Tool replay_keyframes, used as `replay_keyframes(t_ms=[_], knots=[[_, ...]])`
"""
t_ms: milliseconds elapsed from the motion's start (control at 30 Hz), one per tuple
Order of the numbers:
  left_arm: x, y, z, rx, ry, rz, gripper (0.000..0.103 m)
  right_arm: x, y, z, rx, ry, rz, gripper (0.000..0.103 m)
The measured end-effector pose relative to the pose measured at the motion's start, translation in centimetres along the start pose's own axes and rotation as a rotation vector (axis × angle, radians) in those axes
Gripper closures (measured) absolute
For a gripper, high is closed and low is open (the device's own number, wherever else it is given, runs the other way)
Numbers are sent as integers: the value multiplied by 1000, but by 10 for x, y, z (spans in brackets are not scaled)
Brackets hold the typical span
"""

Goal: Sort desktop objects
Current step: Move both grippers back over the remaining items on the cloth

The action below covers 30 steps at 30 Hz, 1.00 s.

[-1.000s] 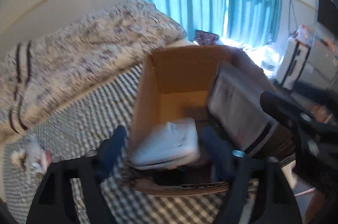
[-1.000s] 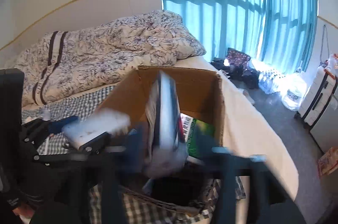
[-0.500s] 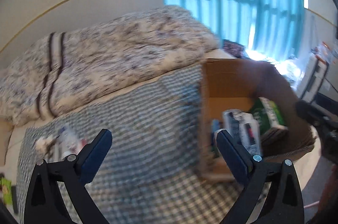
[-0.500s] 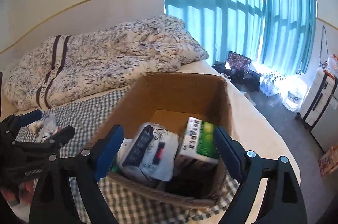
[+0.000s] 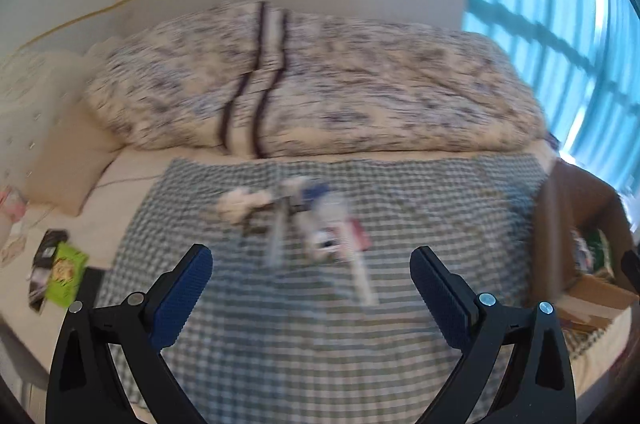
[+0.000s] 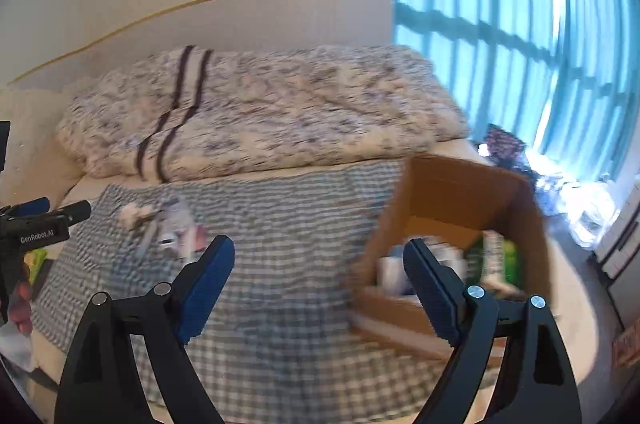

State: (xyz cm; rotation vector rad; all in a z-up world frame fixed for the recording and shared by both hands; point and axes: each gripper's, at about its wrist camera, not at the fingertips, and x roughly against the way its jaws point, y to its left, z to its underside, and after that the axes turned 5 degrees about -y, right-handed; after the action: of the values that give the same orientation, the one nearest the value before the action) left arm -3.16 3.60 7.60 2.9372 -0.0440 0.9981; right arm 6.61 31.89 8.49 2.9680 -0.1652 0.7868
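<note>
Left gripper [image 5: 310,264] jaws spread, nothing between them, above the checked cloth [image 5: 280,336]. Right gripper [image 6: 318,260] jaws likewise spread and empty. Blurred clutter [image 5: 296,220] lies on the cloth at 12 o'clock from the left gripper, apart from it. Box [image 6: 460,191] at 2 o'clock from the right gripper, items inside. Quilt [image 5: 320,83] beyond. Curtain [image 6: 520,23] farthest, 1 o'clock.

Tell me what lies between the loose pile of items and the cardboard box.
Only bare checked blanket between pile and cardboard box, clearest in the right wrist view.
</note>
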Motion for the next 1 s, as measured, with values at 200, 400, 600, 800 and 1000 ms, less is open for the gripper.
replay_keyframes(t_ms=[200,400,600,800,1000], knots=[[-34,73,26,32,37,-65,1,-49,75,13,22,56,-88,17],[-97,105,58,73,68,-56,1,-107,132,37,80,110,-122,17],[-169,97,83,51,87,-39,1,-174,157,65,108,180,-131,22],[-230,77,88,33,76,-14,1,-238,171,89,102,257,-153,35],[-278,67,92,67,112,4,1,-281,174,104,69,288,-168,41]])
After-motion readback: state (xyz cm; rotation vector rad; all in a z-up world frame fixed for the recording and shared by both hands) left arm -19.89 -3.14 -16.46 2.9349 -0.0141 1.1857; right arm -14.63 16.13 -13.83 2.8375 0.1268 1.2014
